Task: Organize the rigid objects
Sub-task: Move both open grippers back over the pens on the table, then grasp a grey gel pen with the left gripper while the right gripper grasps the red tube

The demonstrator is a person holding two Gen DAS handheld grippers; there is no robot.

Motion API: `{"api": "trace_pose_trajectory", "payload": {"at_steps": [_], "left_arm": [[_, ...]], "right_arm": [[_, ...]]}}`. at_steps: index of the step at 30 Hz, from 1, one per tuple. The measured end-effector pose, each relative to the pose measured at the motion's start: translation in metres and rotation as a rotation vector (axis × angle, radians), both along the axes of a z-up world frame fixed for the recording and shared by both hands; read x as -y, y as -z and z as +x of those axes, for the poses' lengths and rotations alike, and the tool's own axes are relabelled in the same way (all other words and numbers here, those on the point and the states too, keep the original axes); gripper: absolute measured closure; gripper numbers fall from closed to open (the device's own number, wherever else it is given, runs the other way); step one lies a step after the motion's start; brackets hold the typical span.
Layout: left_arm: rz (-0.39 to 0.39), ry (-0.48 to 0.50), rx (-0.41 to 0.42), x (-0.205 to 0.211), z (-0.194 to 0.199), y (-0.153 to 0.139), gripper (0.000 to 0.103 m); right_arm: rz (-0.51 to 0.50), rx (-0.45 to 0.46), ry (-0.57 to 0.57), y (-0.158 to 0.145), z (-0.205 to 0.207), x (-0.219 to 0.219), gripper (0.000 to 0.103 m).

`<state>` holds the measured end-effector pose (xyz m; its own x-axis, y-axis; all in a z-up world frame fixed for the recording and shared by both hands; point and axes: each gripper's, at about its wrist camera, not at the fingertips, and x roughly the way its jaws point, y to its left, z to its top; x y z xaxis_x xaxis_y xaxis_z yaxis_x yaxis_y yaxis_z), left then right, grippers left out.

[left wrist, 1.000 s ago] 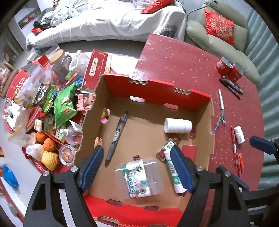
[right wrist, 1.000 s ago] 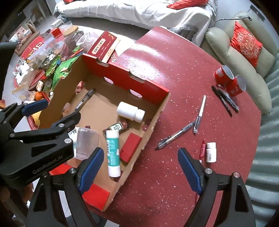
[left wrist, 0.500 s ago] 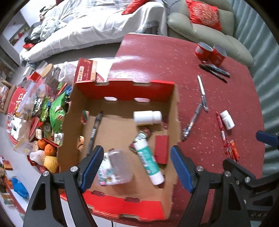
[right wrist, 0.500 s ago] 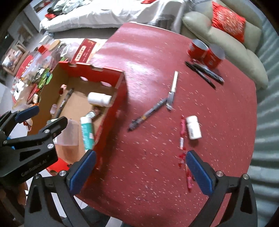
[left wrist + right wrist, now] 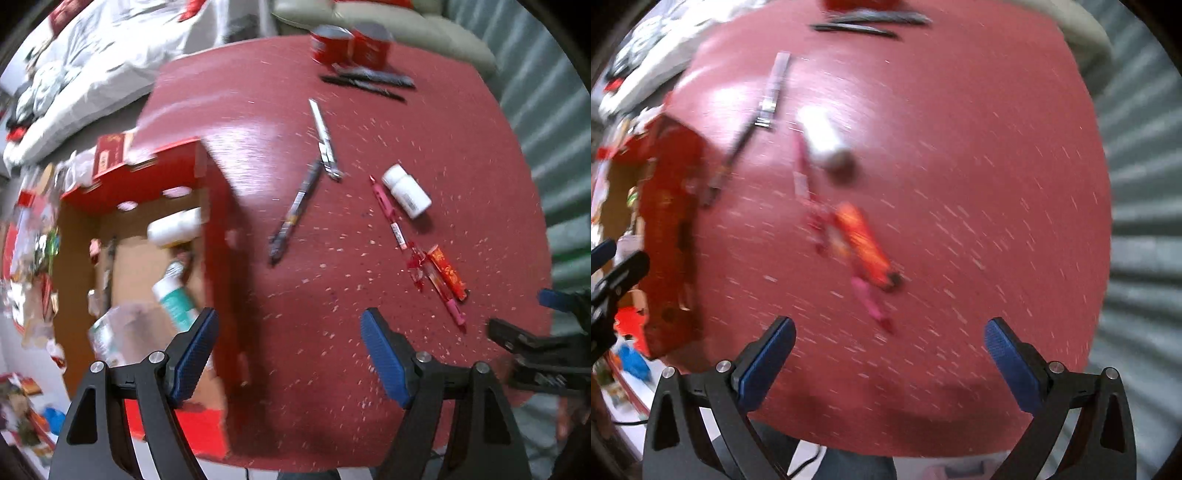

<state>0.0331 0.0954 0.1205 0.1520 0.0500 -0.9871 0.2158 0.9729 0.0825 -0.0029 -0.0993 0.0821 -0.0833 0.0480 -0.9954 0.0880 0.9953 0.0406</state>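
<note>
Two grippers, both spread wide and holding nothing; my left gripper (image 5: 290,345) hangs over the red table (image 5: 369,258) beside the cardboard box (image 5: 218,221); my right gripper (image 5: 890,354) hovers near the orange packet (image 5: 862,243); a white bottle (image 5: 406,191) and dark pen (image 5: 295,212) lie loose on the table, outside the box.

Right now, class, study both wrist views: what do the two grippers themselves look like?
The left gripper and right gripper match: black angular plastic arms with triangular cut-outs, silver screw heads at the joints, and blue textured pads lining each finger. No cables or sleeves show, and no markings are readable.
</note>
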Motion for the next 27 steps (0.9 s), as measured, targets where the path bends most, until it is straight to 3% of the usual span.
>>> {"api": "trace_pose_trajectory", "payload": {"at_steps": [4, 9, 17, 23, 27], "left_arm": [[0.039, 0.0, -0.031, 0.024, 0.025, 0.035, 0.021], [0.082, 0.008, -0.034, 0.034, 0.063, 0.067, 0.021], [0.121, 0.043, -0.028, 0.033, 0.082, 0.095, 0.021], [0.103, 0.049, -0.015, 0.027, 0.091, 0.104, 0.017], [0.088, 0.066, -0.002, 0.026, 0.096, 0.107, 0.012]], "right_arm": [[0.014, -0.02, 0.035, 0.009, -0.017, 0.025, 0.0], [0.028, -0.014, -0.004, 0.021, -0.019, 0.026, 0.0], [-0.004, 0.043, -0.079, 0.043, 0.017, 0.019, 0.0], [-0.025, 0.064, -0.172, 0.059, 0.04, 0.008, 0.0], [-0.02, 0.048, -0.212, 0.07, 0.055, -0.005, 0.018]]}}
